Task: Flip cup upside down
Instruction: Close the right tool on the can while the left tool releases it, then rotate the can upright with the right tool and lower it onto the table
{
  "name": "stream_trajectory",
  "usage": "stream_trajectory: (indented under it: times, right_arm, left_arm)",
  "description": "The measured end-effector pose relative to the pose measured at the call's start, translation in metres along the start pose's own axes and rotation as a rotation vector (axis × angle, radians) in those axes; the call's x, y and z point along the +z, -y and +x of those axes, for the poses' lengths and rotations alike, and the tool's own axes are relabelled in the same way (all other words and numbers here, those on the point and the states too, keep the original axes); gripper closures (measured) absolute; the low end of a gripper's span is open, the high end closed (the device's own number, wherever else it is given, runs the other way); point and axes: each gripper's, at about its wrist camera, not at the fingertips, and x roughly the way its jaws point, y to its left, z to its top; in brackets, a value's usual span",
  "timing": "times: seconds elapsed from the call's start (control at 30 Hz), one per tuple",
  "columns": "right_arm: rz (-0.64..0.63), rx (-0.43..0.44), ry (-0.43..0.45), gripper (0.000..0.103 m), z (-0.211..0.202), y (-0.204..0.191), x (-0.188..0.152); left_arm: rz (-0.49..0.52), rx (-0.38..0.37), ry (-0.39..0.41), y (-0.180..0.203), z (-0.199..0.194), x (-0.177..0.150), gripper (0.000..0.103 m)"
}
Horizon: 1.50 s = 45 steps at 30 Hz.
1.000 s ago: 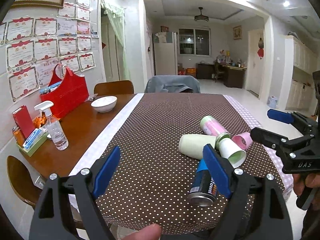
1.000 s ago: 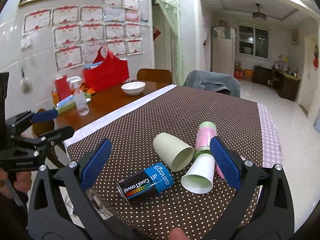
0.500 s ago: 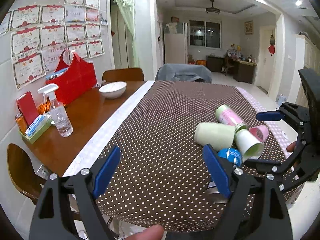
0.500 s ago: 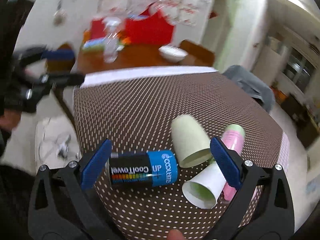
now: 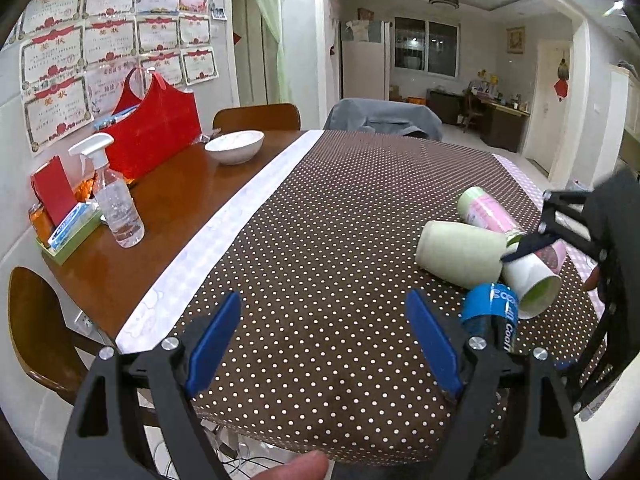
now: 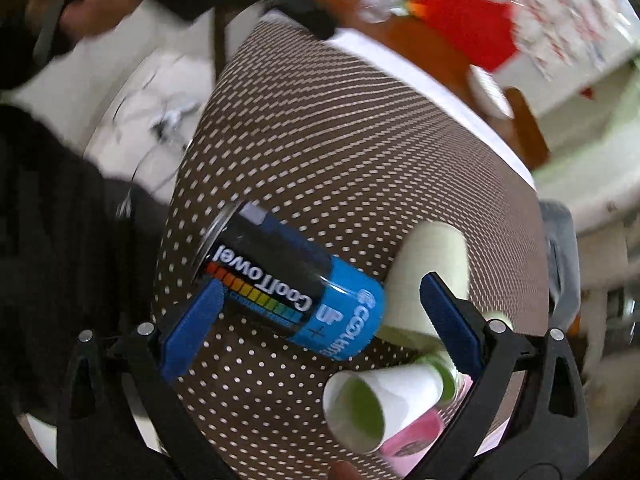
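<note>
A white paper cup with a green inside [image 6: 380,404] [image 5: 532,284] lies on its side on the dotted brown tablecloth [image 5: 320,240]. A pale green cup [image 5: 460,252] [image 6: 432,272] lies on its side beside it. My right gripper [image 6: 324,328] is open, tilted, and hovers just above the cups and a blue and black CoolTowel can [image 6: 288,284]. It shows at the right edge of the left wrist view [image 5: 536,240]. My left gripper [image 5: 324,340] is open and empty over the near table edge, left of the cups.
A pink and green bottle [image 5: 486,210] lies behind the cups. The can [image 5: 494,316] lies near the table's front edge. A white bowl [image 5: 234,146], spray bottle [image 5: 116,204] and red bag [image 5: 154,128] stand on the bare wood at the left.
My right gripper has moved down over the cups and rolled to one side. My left gripper has drifted a little; the cups and can have not moved on the cloth.
</note>
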Motion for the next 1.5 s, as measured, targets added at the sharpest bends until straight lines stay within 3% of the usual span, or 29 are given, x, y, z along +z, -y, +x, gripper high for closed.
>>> stream_trajectory:
  times: [0.3, 0.4, 0.57, 0.67, 0.83, 1.13, 1.5]
  right_arm:
    - [-0.257, 0.075, -0.113, 0.008, 0.028, -0.019, 0.016]
    - [-0.307, 0.098, -0.130, 0.011, 0.033, -0.025, 0.019]
    - [-0.353, 0.127, -0.164, 0.027, 0.045, -0.030, 0.024]
    - [-0.347, 0.121, -0.160, 0.028, 0.049, -0.030, 0.025]
    - [-0.246, 0.115, -0.118, 0.030, 0.044, -0.017, 0.023]
    - [0.076, 0.101, -0.001, 0.033, 0.024, 0.021, 0.011]
    - [0.496, 0.086, 0.229, 0.035, -0.010, 0.052, -0.011]
  left_arm:
    - [-0.032, 0.003, -0.046, -0.010, 0.023, 0.001, 0.020]
    - [-0.037, 0.003, -0.057, -0.013, 0.027, 0.000, 0.020]
    - [-0.045, 0.012, -0.076, -0.016, 0.033, -0.001, 0.020]
    - [-0.051, 0.005, -0.088, -0.018, 0.037, -0.003, 0.020]
    - [-0.055, -0.001, -0.094, -0.019, 0.038, -0.004, 0.020]
    - [-0.041, -0.016, -0.063, -0.016, 0.026, -0.001, 0.020]
    - [0.018, -0.054, 0.007, -0.004, 0.000, -0.001, 0.020]
